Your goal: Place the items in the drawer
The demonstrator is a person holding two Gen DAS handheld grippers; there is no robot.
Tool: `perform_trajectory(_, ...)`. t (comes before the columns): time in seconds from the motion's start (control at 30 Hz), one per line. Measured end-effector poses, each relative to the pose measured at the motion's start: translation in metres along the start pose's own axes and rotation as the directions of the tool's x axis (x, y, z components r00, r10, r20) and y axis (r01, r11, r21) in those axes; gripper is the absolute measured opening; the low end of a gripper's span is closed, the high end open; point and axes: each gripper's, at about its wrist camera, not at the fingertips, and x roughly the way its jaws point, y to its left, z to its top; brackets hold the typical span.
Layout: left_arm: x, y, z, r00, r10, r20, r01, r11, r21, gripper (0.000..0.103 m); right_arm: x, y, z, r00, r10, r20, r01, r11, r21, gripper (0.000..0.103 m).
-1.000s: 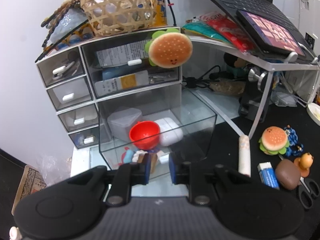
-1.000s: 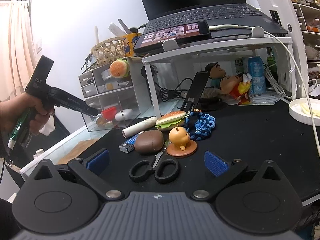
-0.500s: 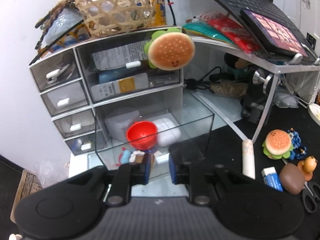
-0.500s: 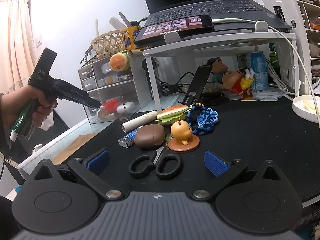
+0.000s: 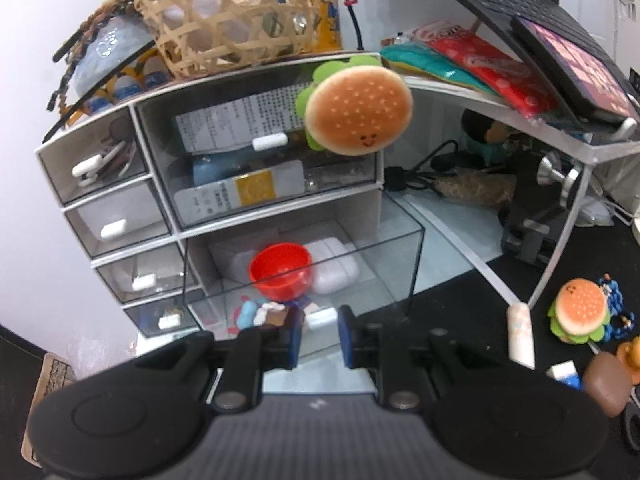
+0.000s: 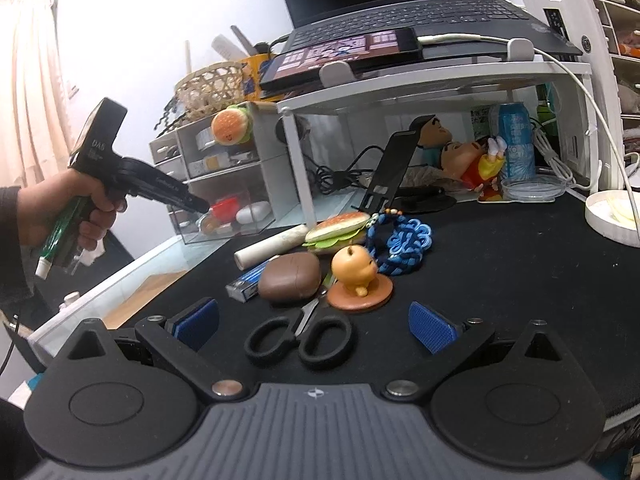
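A clear drawer stands pulled out of the white organiser. It holds a red cup, a white case and small toys. My left gripper is at the drawer's front wall, its jaws narrowly apart around the white handle; whether they touch it I cannot tell. It also shows in the right wrist view. My right gripper is open and empty above black scissors. Beyond lie a brown case, an orange figure and a burger toy.
A burger magnet sticks on the organiser's upper drawer. A woven basket sits on top. A laptop stand carries a laptop and phone. A blue knot charm, an eraser, a paper roll and a white dish lie on the black mat.
My left gripper has moved closer to the drawer front and the drawer looks pushed slightly in. My right gripper has hardly moved.
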Motion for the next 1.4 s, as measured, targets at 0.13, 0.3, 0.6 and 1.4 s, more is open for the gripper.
perform_trajectory(0.13, 0.006, 0.004, 0.003, 1.0, -0.004, 0.006, 0.004, 1.0, -0.004, 0.023, 0.003, 0.002, 0.002, 1.0, 0.008, 0.001, -0.008, 1.0, -0.011, 0.103)
perform_trajectory(0.3, 0.013, 0.006, 0.007, 1.0, 0.006, 0.018, -0.006, 1.0, -0.008, 0.023, 0.006, 0.008, 0.0, 1.0, 0.017, -0.002, -0.017, 0.999, -0.044, 0.103)
perform_trajectory(0.6, 0.021, 0.01, 0.013, 1.0, 0.019, 0.019, -0.018, 1.0, -0.015, 0.023, 0.008, 0.008, 0.0, 1.0, 0.017, -0.001, -0.017, 0.999, -0.045, 0.103)
perform_trajectory(1.4, 0.032, 0.005, 0.022, 0.999, 0.045, 0.025, -0.045, 0.999, 0.015, 0.024, 0.01, 0.005, 0.0, 1.0, 0.006, 0.01, -0.005, 0.999, -0.035, 0.103)
